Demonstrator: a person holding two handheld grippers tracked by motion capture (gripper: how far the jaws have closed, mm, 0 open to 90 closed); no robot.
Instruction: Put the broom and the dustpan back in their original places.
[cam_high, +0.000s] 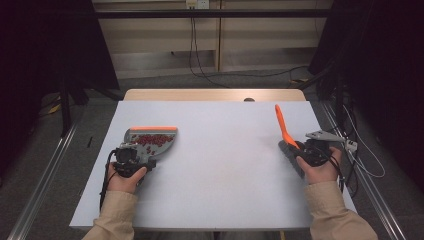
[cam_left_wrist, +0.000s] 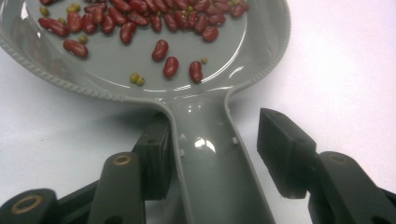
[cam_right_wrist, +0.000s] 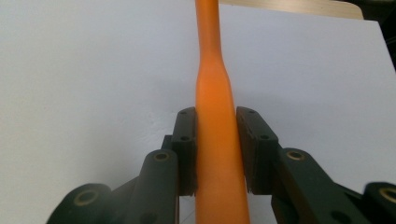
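Note:
A grey dustpan (cam_high: 150, 139) with an orange lip lies on the left of the white table; red beans (cam_left_wrist: 140, 18) and a few small green ones sit in it. Its grey handle (cam_left_wrist: 215, 182) runs between the jaws of my left gripper (cam_high: 131, 159) (cam_left_wrist: 217, 140). The left pad stands against the handle and the right pad stands clear of it, so this gripper is open. On the right, my right gripper (cam_high: 311, 152) (cam_right_wrist: 215, 126) is shut on the orange handle (cam_right_wrist: 212, 70) of a brush (cam_high: 283, 127), which slants up and away with its dark bristles (cam_high: 289, 152) by the gripper.
The white tabletop (cam_high: 225, 165) stretches between the two hands. A wooden edge (cam_high: 215, 94) shows behind it. Metal rails (cam_high: 45, 170) run along the floor on both sides, and cables (cam_high: 200, 65) trail at the back.

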